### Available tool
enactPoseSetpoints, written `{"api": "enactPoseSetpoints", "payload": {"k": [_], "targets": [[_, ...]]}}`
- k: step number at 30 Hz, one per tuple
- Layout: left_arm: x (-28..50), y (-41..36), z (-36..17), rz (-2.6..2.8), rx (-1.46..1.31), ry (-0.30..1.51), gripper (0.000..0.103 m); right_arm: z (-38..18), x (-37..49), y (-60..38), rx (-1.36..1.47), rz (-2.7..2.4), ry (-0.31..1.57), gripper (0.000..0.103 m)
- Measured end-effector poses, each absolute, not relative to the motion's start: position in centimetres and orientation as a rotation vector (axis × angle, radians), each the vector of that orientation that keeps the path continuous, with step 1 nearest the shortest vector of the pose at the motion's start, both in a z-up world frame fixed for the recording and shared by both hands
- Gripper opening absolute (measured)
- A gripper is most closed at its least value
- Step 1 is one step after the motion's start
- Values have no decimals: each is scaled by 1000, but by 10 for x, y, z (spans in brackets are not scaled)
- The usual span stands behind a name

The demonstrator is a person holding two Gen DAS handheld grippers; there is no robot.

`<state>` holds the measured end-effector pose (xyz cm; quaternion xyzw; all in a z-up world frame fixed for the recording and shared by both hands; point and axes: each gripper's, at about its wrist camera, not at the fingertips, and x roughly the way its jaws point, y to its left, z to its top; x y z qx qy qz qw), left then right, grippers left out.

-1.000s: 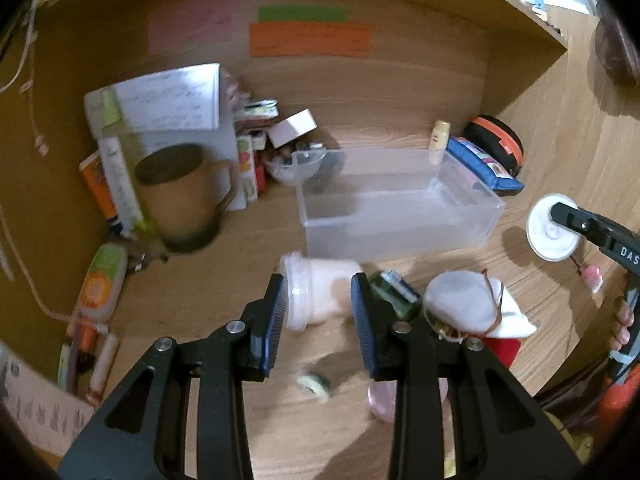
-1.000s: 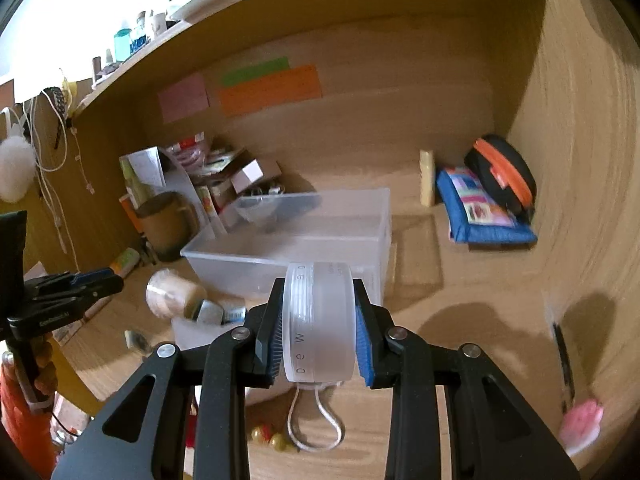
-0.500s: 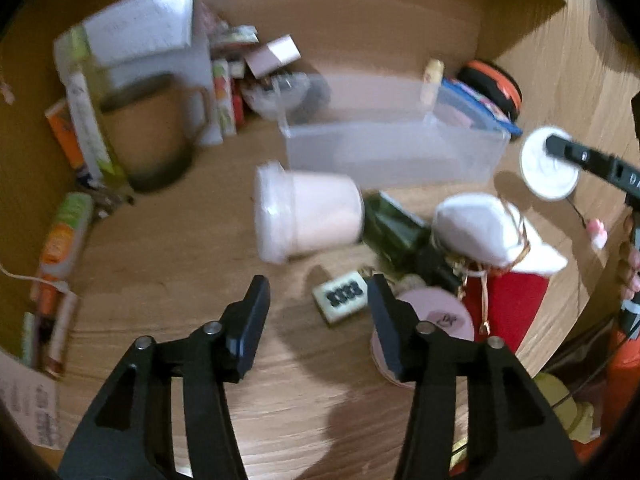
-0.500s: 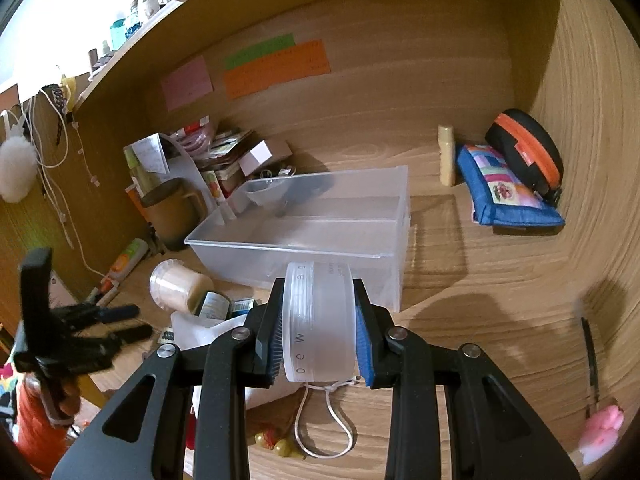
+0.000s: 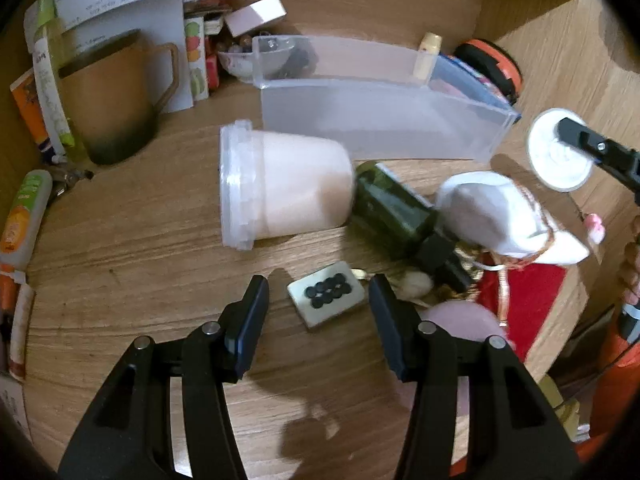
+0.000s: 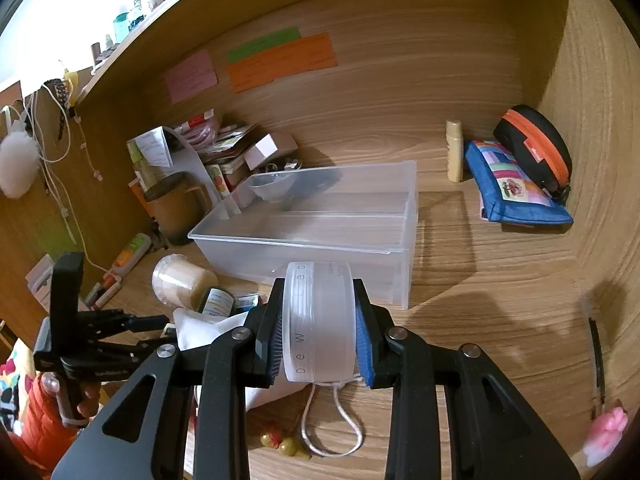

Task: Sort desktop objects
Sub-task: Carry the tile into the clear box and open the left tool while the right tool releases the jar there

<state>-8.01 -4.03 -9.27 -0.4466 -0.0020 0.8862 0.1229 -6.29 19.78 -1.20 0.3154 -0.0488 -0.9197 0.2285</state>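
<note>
My left gripper [image 5: 318, 300] is open, its jaws on either side of a small white tile with black dots [image 5: 326, 294] lying on the desk. Beyond it a pale lidded tub [image 5: 280, 190] lies on its side beside a dark green bottle [image 5: 394, 216] and a white pouch [image 5: 496, 214]. My right gripper [image 6: 318, 328] is shut on a round frosted white jar [image 6: 318, 320], held on edge just in front of the clear plastic bin [image 6: 320, 236]. The same jar [image 5: 560, 156] shows at the right of the left wrist view.
A brown mug [image 5: 112, 96], papers and small boxes [image 5: 256, 14] crowd the back left corner. A blue pouch [image 6: 516, 188], a black-orange case [image 6: 536, 144] and a cream tube [image 6: 454, 156] sit back right. A pink hair clip [image 6: 606, 428] lies at the right. A red cloth [image 5: 520, 300] lies near the pouch.
My left gripper has pulled back from the pale tub, opened wider and now brackets the dotted tile. My right gripper has lifted slightly with the jar still in it.
</note>
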Motion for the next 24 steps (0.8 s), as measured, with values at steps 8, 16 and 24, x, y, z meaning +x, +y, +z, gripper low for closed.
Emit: {"api": "enactPoseSetpoints", "payload": {"k": [8, 16, 24], "targets": [[-78, -42, -92, 2655, -1273, 5, 41, -14, -67, 194, 880, -2519, -141, 27], [-71, -49, -68, 2693, -1203, -40, 41, -4, -72, 195, 854, -2537, -127, 27], [-85, -40, -21, 2720, -1072, -11, 41, 14, -84, 189, 803, -2532, -113, 27]]}}
